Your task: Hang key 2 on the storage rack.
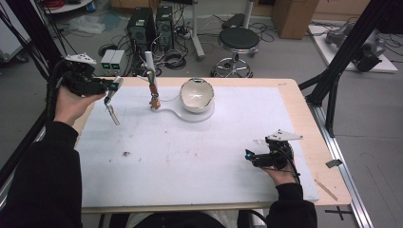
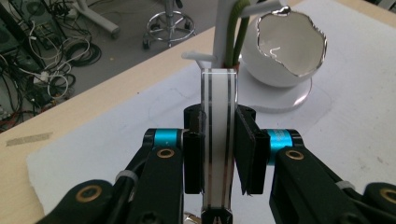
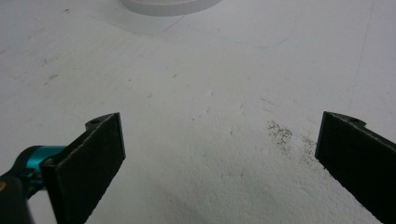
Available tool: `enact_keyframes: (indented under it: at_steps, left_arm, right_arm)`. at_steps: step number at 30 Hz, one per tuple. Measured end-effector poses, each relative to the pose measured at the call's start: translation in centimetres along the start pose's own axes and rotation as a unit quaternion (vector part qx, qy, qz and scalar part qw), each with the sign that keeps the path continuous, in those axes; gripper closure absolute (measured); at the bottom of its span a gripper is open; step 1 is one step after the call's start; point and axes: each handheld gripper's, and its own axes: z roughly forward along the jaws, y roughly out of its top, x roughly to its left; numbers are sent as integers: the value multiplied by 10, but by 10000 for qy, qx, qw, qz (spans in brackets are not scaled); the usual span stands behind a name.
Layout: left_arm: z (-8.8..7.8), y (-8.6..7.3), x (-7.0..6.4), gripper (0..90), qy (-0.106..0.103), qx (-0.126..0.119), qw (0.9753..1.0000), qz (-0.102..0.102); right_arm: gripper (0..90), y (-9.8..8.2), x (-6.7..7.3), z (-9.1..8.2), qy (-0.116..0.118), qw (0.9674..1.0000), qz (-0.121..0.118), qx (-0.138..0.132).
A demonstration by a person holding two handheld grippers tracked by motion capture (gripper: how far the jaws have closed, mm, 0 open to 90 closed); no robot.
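Observation:
My left gripper (image 1: 112,90) is raised over the far left of the white mat (image 1: 190,156). It is shut on a flat clear strip with two dark lines (image 2: 218,93). In the high view the strip (image 1: 113,114) hangs down from the jaws to a metal end. Beyond it stands a white eggshell-shaped bowl (image 1: 197,95) (image 2: 289,42) on a white base (image 1: 190,116). A white and green stalk (image 1: 149,66) (image 2: 226,28) rises beside the bowl, over a small brown piece (image 1: 154,101). My right gripper (image 1: 248,156) (image 3: 219,154) rests low at the mat's right, open, with bare mat between its jaws.
The wooden table edge (image 1: 304,118) frames the mat. Black frame legs (image 1: 332,80) stand at the right and far left. A stool (image 1: 237,40) and computer cases (image 1: 142,23) are on the floor behind the table.

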Motion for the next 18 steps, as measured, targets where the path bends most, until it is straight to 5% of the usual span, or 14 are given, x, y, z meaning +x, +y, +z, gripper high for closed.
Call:
enact_keyframes:
  at_steps: [6, 18]
  left_arm:
    - [1, 1, 7, 745, 100, -93, 9997, -220]
    - [14, 21, 14, 745, 259, -173, 9994, -147]
  right_arm:
    - [7, 1, 1, -2, 24, 10000, 27, -83]
    - [6, 1, 1, -1, 70, 9999, 10, -76]
